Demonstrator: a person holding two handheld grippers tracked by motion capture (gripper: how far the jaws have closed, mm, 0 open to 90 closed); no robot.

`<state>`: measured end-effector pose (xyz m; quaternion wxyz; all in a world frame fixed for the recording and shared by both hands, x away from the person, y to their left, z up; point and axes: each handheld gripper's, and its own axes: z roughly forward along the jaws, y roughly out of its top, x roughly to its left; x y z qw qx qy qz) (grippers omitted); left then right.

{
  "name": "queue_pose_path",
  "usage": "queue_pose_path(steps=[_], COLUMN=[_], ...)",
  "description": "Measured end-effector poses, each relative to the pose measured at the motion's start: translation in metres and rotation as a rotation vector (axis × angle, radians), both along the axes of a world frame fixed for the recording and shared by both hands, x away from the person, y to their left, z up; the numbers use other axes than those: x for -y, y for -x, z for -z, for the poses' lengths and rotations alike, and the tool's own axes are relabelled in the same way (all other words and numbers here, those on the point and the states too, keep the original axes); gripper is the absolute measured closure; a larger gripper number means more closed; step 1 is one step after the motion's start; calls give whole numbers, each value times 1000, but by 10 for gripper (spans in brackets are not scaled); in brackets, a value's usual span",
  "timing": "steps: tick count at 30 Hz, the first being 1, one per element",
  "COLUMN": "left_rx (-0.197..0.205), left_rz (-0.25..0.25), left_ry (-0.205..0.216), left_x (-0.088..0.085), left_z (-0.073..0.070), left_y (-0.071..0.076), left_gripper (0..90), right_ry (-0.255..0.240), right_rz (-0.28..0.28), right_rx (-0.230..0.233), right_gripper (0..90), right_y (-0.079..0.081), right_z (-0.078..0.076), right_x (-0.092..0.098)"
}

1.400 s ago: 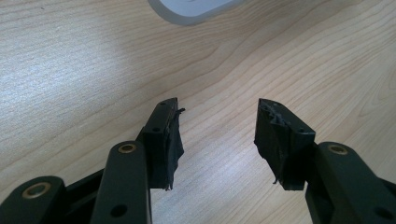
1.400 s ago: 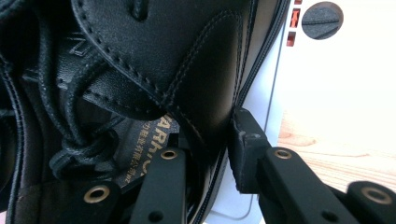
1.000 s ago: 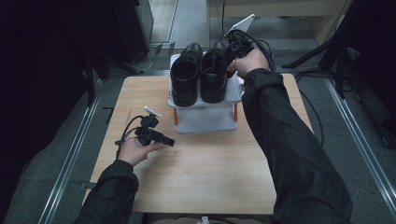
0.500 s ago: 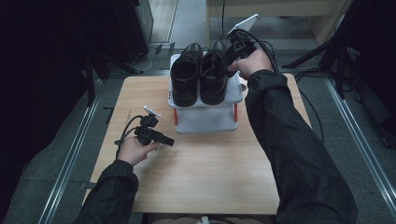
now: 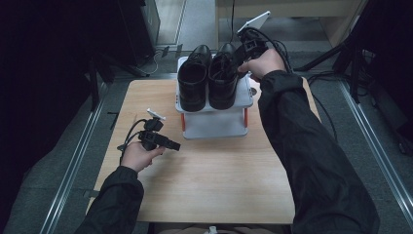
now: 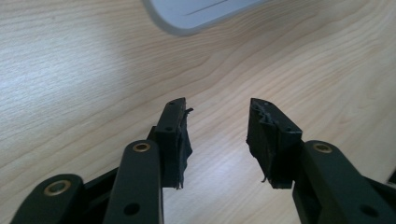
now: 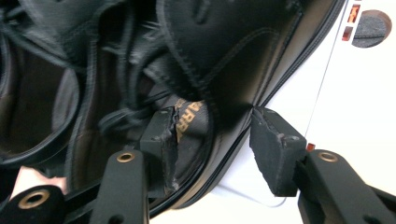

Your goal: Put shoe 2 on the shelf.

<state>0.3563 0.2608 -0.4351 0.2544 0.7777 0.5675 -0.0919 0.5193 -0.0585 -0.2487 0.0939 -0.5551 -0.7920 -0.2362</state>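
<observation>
1. Light wood table (image 5: pixel 204 180), looks like a pale laminate top.
2. Grey floor (image 5: pixel 48 175) around it, pretty dim on the left.
3. Metal rails (image 5: pixel 73 170) run down both sides of the table.
4. Cables (image 5: pixel 326 78) snake over the floor on the right.
5. Wooden furniture (image 5: pixel 292 14) at the back.

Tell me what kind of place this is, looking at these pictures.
Probably a lab or recording workspace, not a home. A small wooden table stands on grey floor between metal rails, with loose cables trailing beside it. On it, a white two-tier rack holds a pair of black leather shoes.
</observation>
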Motion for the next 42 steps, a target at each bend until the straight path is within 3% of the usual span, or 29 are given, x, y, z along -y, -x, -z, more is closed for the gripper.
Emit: queue_pose_path(steps=[2,7,9,10,14,17,27,35,42], left_rx=[13,37,46,53,84,102,149,159,159], left_rz=[1,-4,-11,-18,-45,-72,-65,-70,-73], left_ry=[-17,5,11,16,36,40,19,15,18], left_x=[1,-3,-6,-7,-12,-16,-8,8,18], left_z=[-6,-28,-39,-43,-67,-82,-121,-130,-128], left_y=[0,-3,-6,-7,-12,-16,-38,-57,-63], left_gripper=[600,646,656,668,702,723,779,784,792], right_ry=[4,-2,-14,-18,-24,-23,-15,-20,-25], right_rz=[-8,-47,-67,-86,-84,-75,-88,-106,-125], right_rx=[15,40,61,95,107,94,71,56,55], right_gripper=[525,580,586,596,683,715,733,717,703], right_y=[1,7,10,13,17,18,21,23,23], right_z=[-4,-10,-14,-17,-20,-13,25,53,61], right_x=[0,4,8,11,25,34,47,44,37])
